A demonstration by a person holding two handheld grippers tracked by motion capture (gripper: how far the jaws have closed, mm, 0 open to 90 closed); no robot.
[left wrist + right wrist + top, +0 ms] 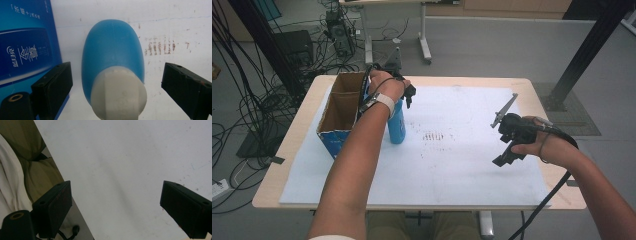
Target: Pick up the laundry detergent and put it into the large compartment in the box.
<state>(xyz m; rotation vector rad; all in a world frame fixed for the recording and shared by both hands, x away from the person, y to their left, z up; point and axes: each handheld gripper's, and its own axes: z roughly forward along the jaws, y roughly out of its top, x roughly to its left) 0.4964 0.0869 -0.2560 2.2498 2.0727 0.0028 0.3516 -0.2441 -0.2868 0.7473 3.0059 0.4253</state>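
Your left gripper [116, 82] hangs wide over the blue bottle [112, 55]; smooth plastic, likely slippery and tippy, so clamp below its white cap [118, 95].

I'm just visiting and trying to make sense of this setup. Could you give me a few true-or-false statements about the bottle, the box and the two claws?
1. The blue bottle stands upright on the white mat. True.
2. The bottle is inside the cardboard box. False: it stands on the mat just beside the box.
3. The left claw is clamped tight on the bottle. False: its jaws stand wide apart on either side of the white cap, with gaps showing.
4. The right claw is open and holds nothing. True.
5. The right claw is over the box. False: it is at the mat's right side, far from the box.
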